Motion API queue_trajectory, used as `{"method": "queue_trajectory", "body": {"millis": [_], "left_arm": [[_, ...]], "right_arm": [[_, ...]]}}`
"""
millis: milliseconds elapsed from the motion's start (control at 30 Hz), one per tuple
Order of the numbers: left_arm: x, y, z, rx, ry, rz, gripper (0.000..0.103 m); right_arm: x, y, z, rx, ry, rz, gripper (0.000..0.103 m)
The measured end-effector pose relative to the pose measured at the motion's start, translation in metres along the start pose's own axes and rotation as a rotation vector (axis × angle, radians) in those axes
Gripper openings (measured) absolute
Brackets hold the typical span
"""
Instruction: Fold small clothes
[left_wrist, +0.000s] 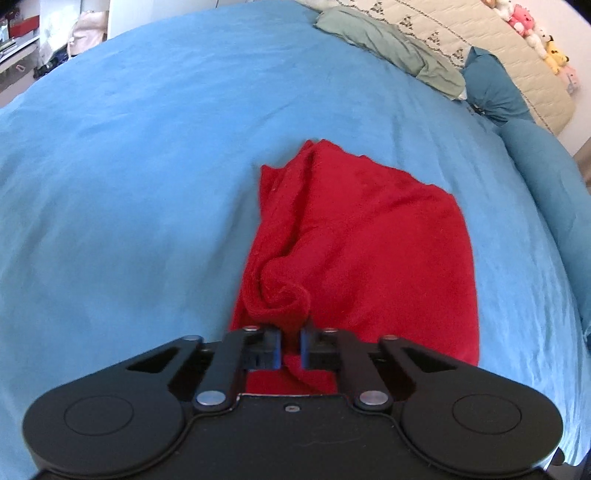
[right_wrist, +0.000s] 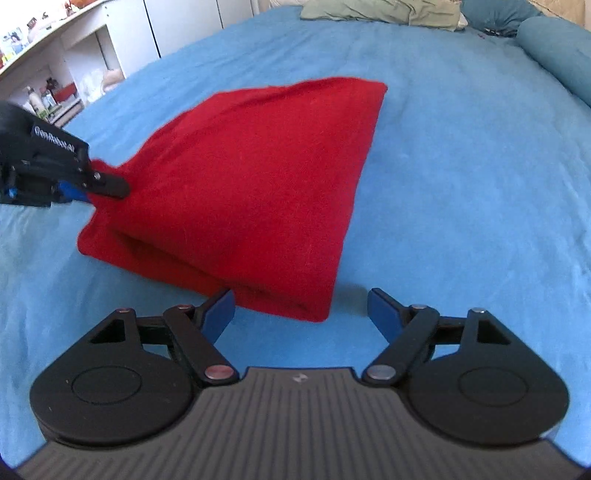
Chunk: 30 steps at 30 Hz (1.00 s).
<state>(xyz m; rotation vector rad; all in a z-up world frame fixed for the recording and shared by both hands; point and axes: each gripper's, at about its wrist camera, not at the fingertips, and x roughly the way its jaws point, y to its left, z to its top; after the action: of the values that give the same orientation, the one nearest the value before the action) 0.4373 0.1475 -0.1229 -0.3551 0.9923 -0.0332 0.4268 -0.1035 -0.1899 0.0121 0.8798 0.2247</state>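
A red garment (left_wrist: 354, 236) lies partly folded on a blue bedspread (left_wrist: 129, 184), roughly in the middle of the bed. The left gripper (left_wrist: 291, 349) has its jaws closed on a twisted corner of the red cloth at the garment's near edge; the fabric bunches into a swirl just beyond the blue pads (left_wrist: 277, 349). In the right wrist view the same gripper (right_wrist: 92, 188) enters from the left and pinches the garment's (right_wrist: 251, 184) left corner, pulling the cloth into a point there.

The right gripper (right_wrist: 301, 308) has its jaws spread wide, holding nothing. The garment's near folded edge lies just beyond and between them, closer to the left finger, which appears to touch or nearly touch the cloth; the right finger stands apart over bare bedspread (right_wrist: 461, 184).

At the far end of the bed lie a grey-green cloth (left_wrist: 391, 48), teal pillows (left_wrist: 495, 88) and a cream quilt (left_wrist: 480, 40).
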Motion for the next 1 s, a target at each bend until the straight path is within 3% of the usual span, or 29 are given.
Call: {"method": "queue_trajectory", "body": {"millis": [233, 400, 567, 700, 833, 933, 1000], "left_arm": [[-0.019, -0.006, 0.003, 0.007, -0.063, -0.028, 0.007], [-0.028, -0.004, 0.007, -0.022, -0.089, -0.061, 0.006], [-0.055, -0.001, -0.018, -0.075, -0.129, -0.054, 0.006], [-0.045, 0.008, -0.05, -0.084, -0.129, 0.044, 0.007], [-0.012, 0.013, -0.056, -0.028, -0.112, 0.082, 0.007], [0.001, 0.01, -0.052, 0.062, -0.093, 0.099, 0.015], [-0.005, 0.013, -0.055, 0.092, -0.092, 0.095, 0.026]], "right_arm": [[0.003, -0.011, 0.005, 0.127, -0.028, -0.03, 0.091], [-0.004, -0.022, 0.011, 0.21, -0.073, -0.07, 0.062], [-0.027, -0.019, 0.012, 0.204, -0.141, -0.084, 0.05], [-0.016, -0.021, 0.001, 0.173, -0.065, -0.068, 0.05], [-0.011, -0.025, -0.006, 0.097, -0.043, -0.052, 0.054], [-0.012, -0.03, -0.004, 0.033, -0.034, -0.028, 0.058], [-0.014, -0.035, -0.003, 0.015, -0.017, -0.002, 0.063]]}}
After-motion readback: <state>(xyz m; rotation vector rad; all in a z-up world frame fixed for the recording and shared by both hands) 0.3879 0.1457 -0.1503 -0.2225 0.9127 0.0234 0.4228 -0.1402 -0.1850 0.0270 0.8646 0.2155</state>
